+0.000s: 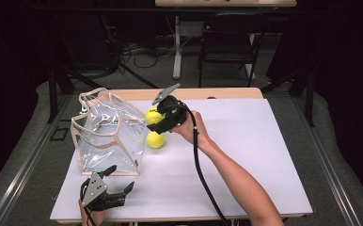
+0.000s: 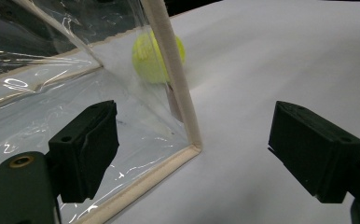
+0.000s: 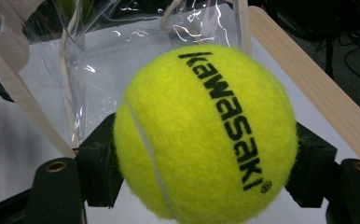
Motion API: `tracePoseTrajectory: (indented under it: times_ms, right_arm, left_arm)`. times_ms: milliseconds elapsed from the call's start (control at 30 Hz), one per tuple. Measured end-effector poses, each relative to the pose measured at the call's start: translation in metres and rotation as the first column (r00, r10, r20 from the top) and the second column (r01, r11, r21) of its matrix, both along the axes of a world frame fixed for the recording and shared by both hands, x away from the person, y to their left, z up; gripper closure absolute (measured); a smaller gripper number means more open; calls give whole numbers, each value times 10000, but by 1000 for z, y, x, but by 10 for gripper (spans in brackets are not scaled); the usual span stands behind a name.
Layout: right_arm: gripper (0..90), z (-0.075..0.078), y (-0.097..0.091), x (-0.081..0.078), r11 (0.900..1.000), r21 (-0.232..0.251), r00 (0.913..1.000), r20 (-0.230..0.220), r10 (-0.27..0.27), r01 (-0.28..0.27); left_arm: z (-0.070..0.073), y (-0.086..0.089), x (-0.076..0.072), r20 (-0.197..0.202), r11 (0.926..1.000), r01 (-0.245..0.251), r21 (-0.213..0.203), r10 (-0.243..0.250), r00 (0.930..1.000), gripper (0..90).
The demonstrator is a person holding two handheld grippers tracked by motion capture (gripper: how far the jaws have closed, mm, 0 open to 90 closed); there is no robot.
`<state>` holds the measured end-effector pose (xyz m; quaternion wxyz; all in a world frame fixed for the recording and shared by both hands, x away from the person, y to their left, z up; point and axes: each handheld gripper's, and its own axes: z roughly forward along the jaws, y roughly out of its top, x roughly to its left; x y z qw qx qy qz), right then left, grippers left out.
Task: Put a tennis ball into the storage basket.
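Right claw (image 3: 206, 186) clamps the tennis ball (image 3: 206, 133), its lettering running diagonally; left claw (image 2: 192, 154) gapes wide, lower left; right of the bench (image 1: 264, 155) lies bare.

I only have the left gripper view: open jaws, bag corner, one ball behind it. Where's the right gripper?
Observer: High view shows the right gripper at the clear bag's right side, raised off the table.
Operator: Holding anything?
Observer: Yes. In the right gripper view its jaws are shut on a tennis ball printed "kawasaki".
Operator: So the ball I see is that one?
Observer: Probably not. High view shows a second ball lying on the table beside the bag, below the held one.
Operator: Is my gripper touching the bag?
Observer: No. The left gripper sits open just in front of the bag's near corner.
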<state>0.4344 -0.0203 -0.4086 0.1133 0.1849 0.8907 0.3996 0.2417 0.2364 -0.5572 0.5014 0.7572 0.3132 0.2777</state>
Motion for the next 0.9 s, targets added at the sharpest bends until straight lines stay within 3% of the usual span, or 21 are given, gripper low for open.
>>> tracePoseTrajectory:
  times_ms: [900]
  right_arm:
    - [265, 5, 12, 4, 9997, 178, 9999, 18, 162, -163]
  left_arm:
    - [0, 1, -1, 6, 10000, -5, -90, 5, 10000, 158]
